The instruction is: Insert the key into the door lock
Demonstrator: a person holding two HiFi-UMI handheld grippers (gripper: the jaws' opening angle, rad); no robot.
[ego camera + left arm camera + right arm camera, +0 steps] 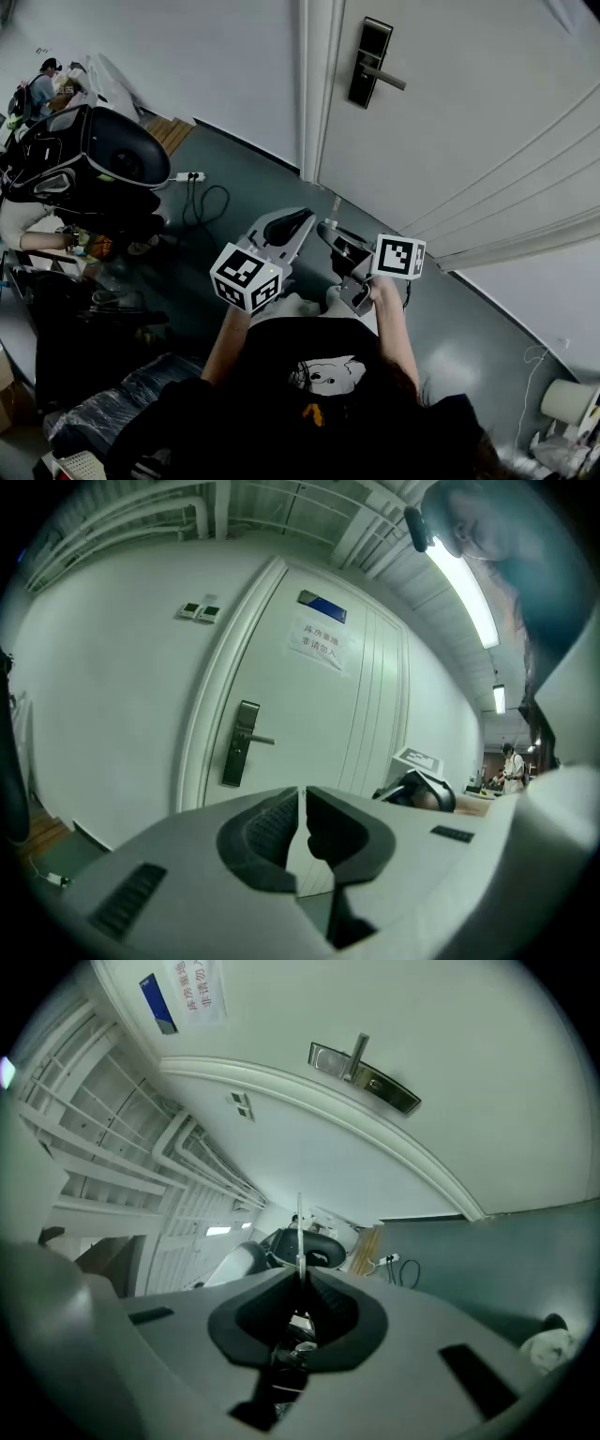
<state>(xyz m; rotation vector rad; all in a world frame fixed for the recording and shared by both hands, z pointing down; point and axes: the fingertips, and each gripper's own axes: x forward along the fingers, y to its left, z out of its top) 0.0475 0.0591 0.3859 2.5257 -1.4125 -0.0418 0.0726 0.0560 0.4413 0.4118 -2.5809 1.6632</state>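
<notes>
The white door (469, 141) carries a dark lock plate with a lever handle (371, 64), also in the left gripper view (242, 742) and the right gripper view (366, 1077). My right gripper (300, 1277) is shut on a thin metal key (299, 1232), its blade edge-on and sticking out past the pads. In the head view both grippers are held low before the door, well short of the lock: left gripper (302, 219), right gripper (330, 231). The left gripper (304, 797) is shut with nothing in it.
A black rounded chair-like object (103, 159) stands at the left, with a power strip and cable (195, 180) on the grey floor. A paper notice (319, 641) hangs on the door. Wall switches (199, 611) sit left of the frame. A person (42, 84) is far left.
</notes>
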